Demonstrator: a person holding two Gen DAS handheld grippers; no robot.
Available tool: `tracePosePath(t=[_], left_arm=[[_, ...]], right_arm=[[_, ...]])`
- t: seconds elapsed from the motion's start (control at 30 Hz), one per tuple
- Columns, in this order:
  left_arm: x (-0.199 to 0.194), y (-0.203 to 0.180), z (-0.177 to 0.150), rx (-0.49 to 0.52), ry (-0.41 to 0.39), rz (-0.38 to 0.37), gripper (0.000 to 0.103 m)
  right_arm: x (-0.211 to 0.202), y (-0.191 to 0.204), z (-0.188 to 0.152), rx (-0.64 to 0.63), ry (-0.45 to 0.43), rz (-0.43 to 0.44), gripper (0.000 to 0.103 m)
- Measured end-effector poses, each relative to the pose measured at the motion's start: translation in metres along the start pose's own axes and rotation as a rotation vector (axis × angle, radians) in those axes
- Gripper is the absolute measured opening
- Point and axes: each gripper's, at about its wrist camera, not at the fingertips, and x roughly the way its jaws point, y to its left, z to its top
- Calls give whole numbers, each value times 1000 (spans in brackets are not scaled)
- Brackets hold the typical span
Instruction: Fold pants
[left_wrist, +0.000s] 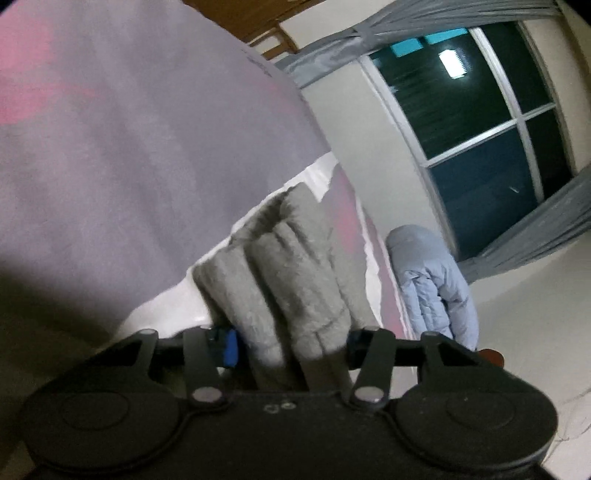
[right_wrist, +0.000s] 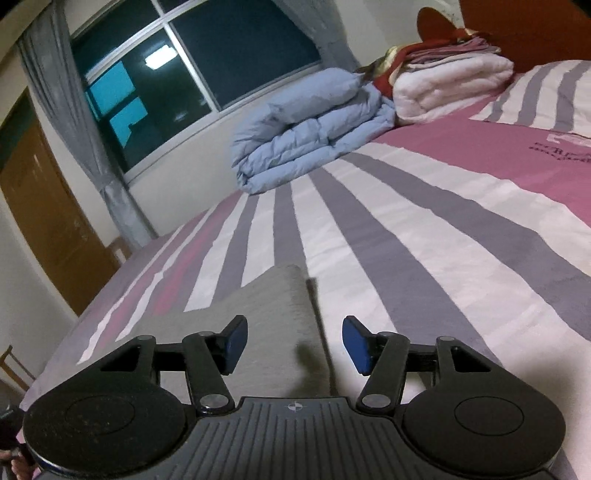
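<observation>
The pants (left_wrist: 288, 266) are grey and fleecy. In the left wrist view they are bunched into thick folds that fill the gap between the jaws of my left gripper (left_wrist: 291, 347), which is shut on them with a blue pad against each side of the bundle. In the right wrist view a flat part of the pants (right_wrist: 266, 306) lies on the bed, running forward from under my right gripper (right_wrist: 295, 345). That gripper is open, its blue pads apart over the cloth's right edge and pressing on nothing.
The bed has a cover (right_wrist: 443, 229) striped in pink, grey and white. A folded light-blue duvet (right_wrist: 310, 136) and a stack of white and red blankets (right_wrist: 450, 85) sit at its far side, below a dark window (right_wrist: 221, 55). A wooden door (right_wrist: 48, 221) stands at left.
</observation>
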Motion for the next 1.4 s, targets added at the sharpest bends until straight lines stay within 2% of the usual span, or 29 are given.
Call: tracePosePath(t=[0.13, 0.37, 0.43, 0.5, 0.6, 0.67, 0.9, 1.07, 1.13, 1.2, 1.27, 1.33, 1.4], left_arm=[[1, -6, -2, 41, -9, 4, 28], [-34, -41, -19, 129, -106, 35, 25], [-41, -69, -23, 222, -137, 60, 25], [-45, -102, -29, 311, -160, 24, 25], [-41, -160, -49, 463, -152, -13, 25], [-32, -192, -65, 516, -129, -28, 25], [13, -283, -157, 698, -34, -121, 25], [64, -326, -255, 854, 116, -181, 25], [88, -331, -302, 946, 208, -150, 25], [105, -332, -340, 1057, 247, -95, 25], [103, -329, -355, 1092, 214, -66, 28], [101, -328, -354, 1060, 206, -58, 28], [99, -331, -356, 1075, 201, -43, 29]], right_arm=[[7, -10, 0, 58, 12, -14, 57], [-2, -26, 16, 120, -9, -17, 57], [-2, -36, 24, 145, 4, -24, 57], [-3, -46, 33, 155, 20, -47, 57], [-13, -59, 43, 166, -2, -44, 58], [-19, -67, 49, 165, -17, -40, 57], [-36, -111, 71, 212, -12, -39, 58], [-61, -148, 74, 263, -30, -67, 58], [-67, -160, 70, 284, -17, -81, 58], [-74, -171, 67, 307, -7, -91, 58], [-81, -178, 65, 315, -5, -95, 58], [-88, -181, 63, 321, -11, -98, 58], [-93, -184, 60, 334, -18, -104, 59]])
